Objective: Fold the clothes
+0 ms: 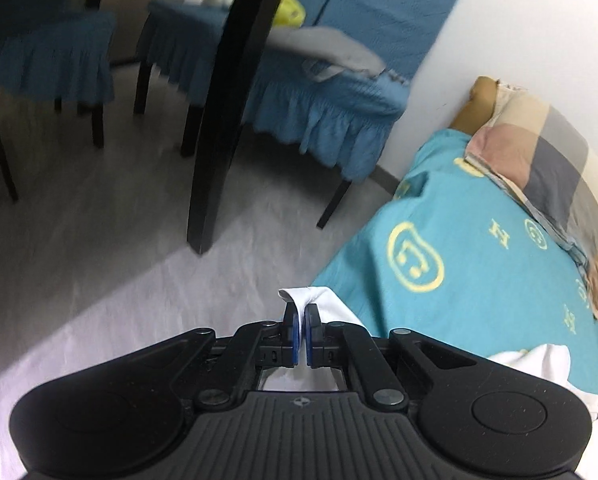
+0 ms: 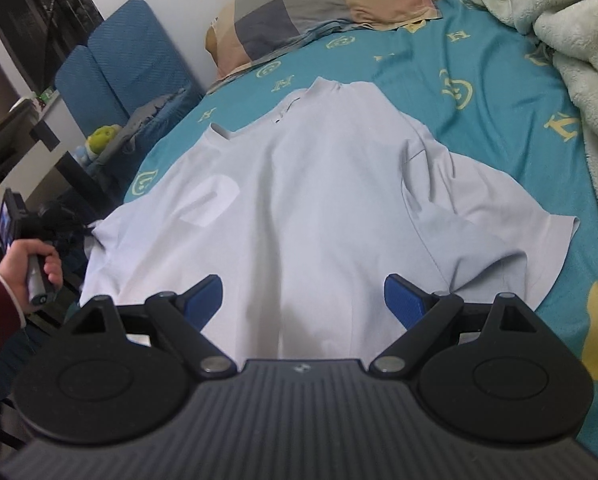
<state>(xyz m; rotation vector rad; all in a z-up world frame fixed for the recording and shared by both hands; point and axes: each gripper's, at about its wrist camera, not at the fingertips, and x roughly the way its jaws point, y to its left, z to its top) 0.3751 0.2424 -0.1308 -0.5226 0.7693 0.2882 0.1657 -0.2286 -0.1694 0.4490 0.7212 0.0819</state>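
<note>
Left hand-held gripper [image 1: 302,320] pinching white T-shirt [image 2: 299,208] edge | right hand-held gripper [image 2: 303,296] spread above hem | bed [image 2: 479,64] | likely first fold; right must grip next.

Soft daylight; left view motion-blurred, fisheye-warped edges.

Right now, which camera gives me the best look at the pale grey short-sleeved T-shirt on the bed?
The right wrist view: the pale grey short-sleeved T-shirt lies spread there, collar to sleeves. The left wrist view shows only a pinched edge in the left gripper.
</note>
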